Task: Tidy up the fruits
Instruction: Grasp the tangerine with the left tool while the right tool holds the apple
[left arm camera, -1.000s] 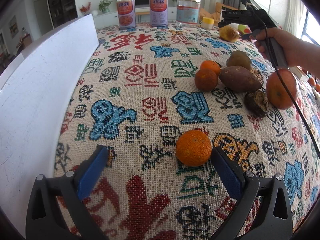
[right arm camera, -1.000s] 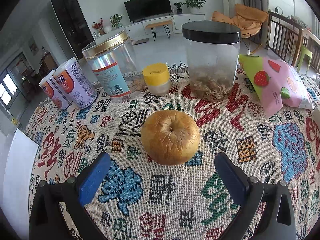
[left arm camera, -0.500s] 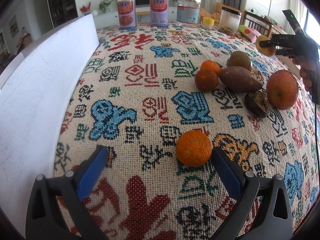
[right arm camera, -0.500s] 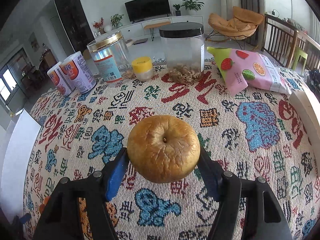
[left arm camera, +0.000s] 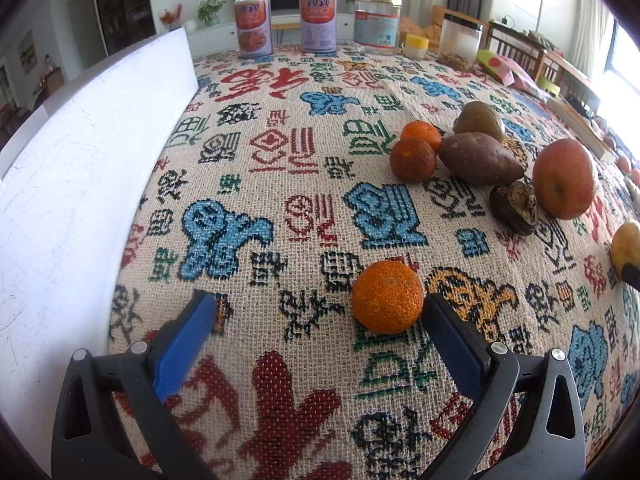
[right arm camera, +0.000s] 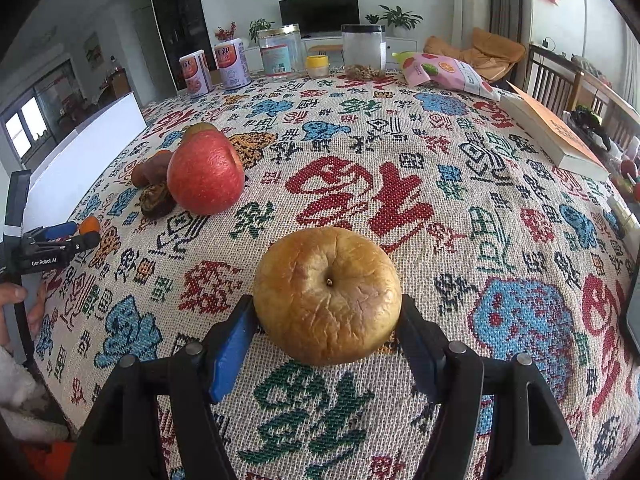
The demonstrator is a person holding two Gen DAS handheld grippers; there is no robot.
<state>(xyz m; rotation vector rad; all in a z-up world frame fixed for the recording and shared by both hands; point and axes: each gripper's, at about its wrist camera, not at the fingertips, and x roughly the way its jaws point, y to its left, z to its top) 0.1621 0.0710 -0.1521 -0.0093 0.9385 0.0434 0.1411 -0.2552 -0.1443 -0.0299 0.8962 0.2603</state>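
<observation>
The right gripper (right arm camera: 326,330) clamps a wrinkled yellow apple (right arm camera: 327,295) between its blue pads (right arm camera: 232,344), stem dimple facing the camera, above the patterned cloth (right arm camera: 400,184); whether the fruit is clear of the cloth or resting on it cannot be told. The fruit cluster lies at about ten o'clock from it: a red apple (right arm camera: 205,178) touching a dark shrivelled fruit (right arm camera: 157,201), with a sweet potato (right arm camera: 151,168) behind. To do this carry well, I judge the grip should be held firm but not crushing, since the skin looks soft and creased, and the apple should be brought low and set down just beside the red apple without knocking the group apart. The left gripper (left arm camera: 320,320) is spread wide, its right pad just beside a lone mandarin (left arm camera: 387,297) that sits on the cloth at one o'clock from the gap's middle; the cluster, with two more mandarins (left arm camera: 413,159), is farther off at one to two o'clock. Compared with half a second ago, the yellow apple has travelled toward the near side of the table: the jars (right arm camera: 363,50) and snack bag (right arm camera: 444,72) look much farther off, the red apple has entered the right view, and the yellow apple's edge now shows at three o'clock in the left view, where earlier it was up by the far edge. The left gripper and its mandarin have not moved.
</observation>
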